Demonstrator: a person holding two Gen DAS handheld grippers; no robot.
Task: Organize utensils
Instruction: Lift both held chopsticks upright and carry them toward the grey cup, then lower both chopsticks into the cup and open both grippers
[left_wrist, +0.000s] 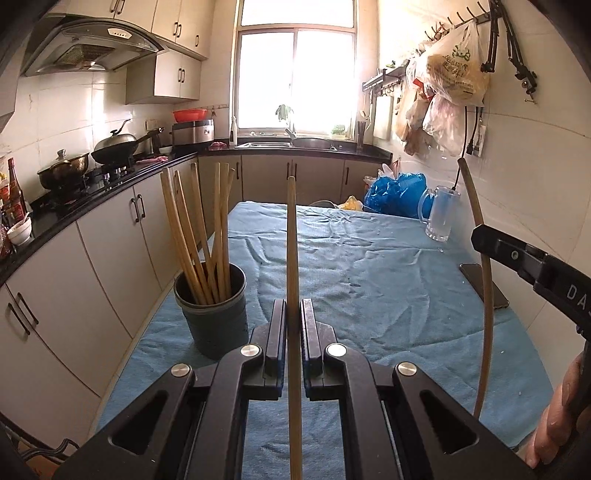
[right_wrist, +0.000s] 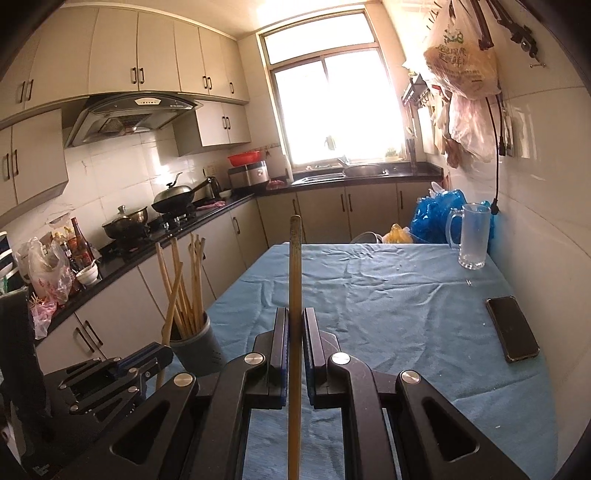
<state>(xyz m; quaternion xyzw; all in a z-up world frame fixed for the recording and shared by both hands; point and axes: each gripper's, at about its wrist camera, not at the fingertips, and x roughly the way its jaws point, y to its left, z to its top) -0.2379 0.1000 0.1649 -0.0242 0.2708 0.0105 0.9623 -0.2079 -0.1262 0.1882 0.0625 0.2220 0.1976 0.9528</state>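
Note:
A dark grey holder (left_wrist: 214, 314) with several wooden chopsticks stands on the blue cloth (left_wrist: 369, 277), left of my left gripper (left_wrist: 293, 302). That gripper is shut on one upright chopstick (left_wrist: 291, 229). At the right edge of the left wrist view, my right gripper (left_wrist: 480, 232) grips another chopstick (left_wrist: 489, 314). In the right wrist view, my right gripper (right_wrist: 295, 310) is shut on its upright chopstick (right_wrist: 295, 258). The holder (right_wrist: 197, 343) stands at lower left. My left gripper (right_wrist: 162, 352) is just in front of it.
A glass mug (right_wrist: 472, 236) stands at the table's far right, with a black phone (right_wrist: 511, 328) lying nearer along the right edge. Blue plastic bags (right_wrist: 439, 218) sit behind the table. A black counter with pots (left_wrist: 110, 147) runs along the left. A white tiled wall (right_wrist: 546, 221) borders the right.

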